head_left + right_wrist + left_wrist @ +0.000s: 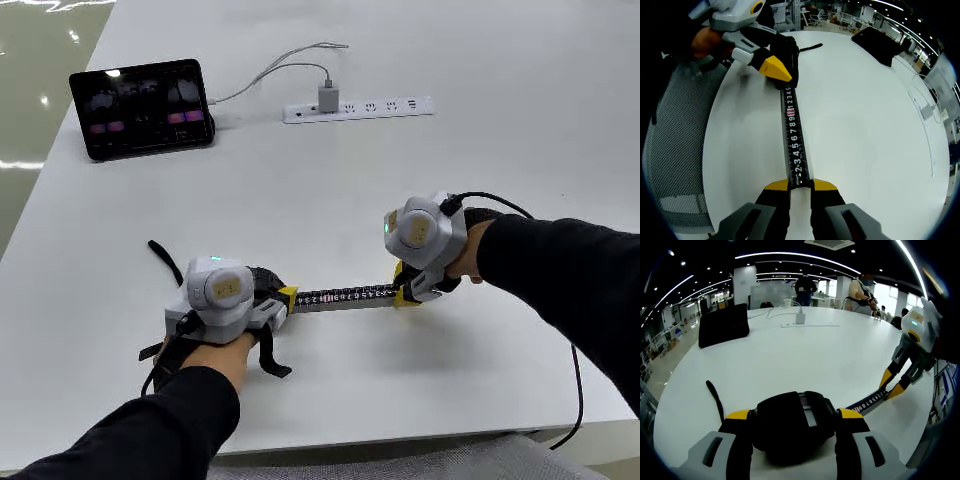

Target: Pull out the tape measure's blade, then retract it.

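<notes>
We read black numerals 2 through 9 along the tape measure's blade (794,145) in the right gripper view, a red mark after them, seemingly 10, then 1 to 5 nearer the tape measure's case (786,50), its digits in the other views too small for us

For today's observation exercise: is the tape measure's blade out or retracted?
Out: the dark numbered blade runs from the black case to the right gripper.
</notes>
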A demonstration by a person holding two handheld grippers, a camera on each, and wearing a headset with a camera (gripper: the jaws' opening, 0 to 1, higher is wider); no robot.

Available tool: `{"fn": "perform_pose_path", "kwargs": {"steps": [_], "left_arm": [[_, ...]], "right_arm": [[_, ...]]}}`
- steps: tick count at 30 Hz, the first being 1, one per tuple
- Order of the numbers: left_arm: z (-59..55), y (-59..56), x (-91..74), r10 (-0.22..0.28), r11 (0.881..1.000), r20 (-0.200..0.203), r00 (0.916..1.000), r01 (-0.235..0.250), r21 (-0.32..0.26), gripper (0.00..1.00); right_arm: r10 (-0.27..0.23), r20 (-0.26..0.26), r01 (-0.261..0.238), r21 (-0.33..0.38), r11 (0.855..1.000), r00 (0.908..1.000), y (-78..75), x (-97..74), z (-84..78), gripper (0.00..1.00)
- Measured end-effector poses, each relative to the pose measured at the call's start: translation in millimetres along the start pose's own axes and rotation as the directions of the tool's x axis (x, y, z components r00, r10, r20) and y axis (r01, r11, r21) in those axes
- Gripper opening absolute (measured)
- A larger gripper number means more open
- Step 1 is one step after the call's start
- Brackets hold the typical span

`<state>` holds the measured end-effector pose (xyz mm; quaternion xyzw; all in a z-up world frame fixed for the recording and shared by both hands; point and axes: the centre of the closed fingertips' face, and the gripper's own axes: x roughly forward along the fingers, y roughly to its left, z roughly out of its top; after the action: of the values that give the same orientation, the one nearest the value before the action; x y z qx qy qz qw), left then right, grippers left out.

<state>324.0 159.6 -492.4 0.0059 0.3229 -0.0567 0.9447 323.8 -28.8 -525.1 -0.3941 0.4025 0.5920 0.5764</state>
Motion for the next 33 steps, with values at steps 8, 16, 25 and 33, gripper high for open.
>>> {"fn": "perform_pose_path", "kwargs": {"steps": [8,16,25,33], "left_arm": [[0.0,-0.3,0.1,-0.003,1.000,-0.001,1.0000,0.003,-0.002,0.62],[-0.1,-0.2,-0.8,-0.014,1.000,0.004,0.9999,0.014,-0.012,0.62],[0.0,-0.1,-0.9,-0.017,1.000,0.003,0.9999,0.017,-0.011,0.62],[0.4,0.2,-0.6,-0.014,1.000,0.004,0.9999,0.014,-0.012,0.62]], "right_arm": [[0.000,0.002,0.000,-0.002,1.000,1.0000,0.7,1.8,4.1,0.12],[0.000,0.024,-0.001,0.012,1.000,0.9997,0.4,3.7,8.4,0.12],[-0.001,0.036,0.001,-0.006,1.000,0.9994,2.5,5.5,13.0,0.12],[0.005,0.056,-0.004,-0.017,1.000,0.9984,2.3,6.5,16.0,0.12]]}}
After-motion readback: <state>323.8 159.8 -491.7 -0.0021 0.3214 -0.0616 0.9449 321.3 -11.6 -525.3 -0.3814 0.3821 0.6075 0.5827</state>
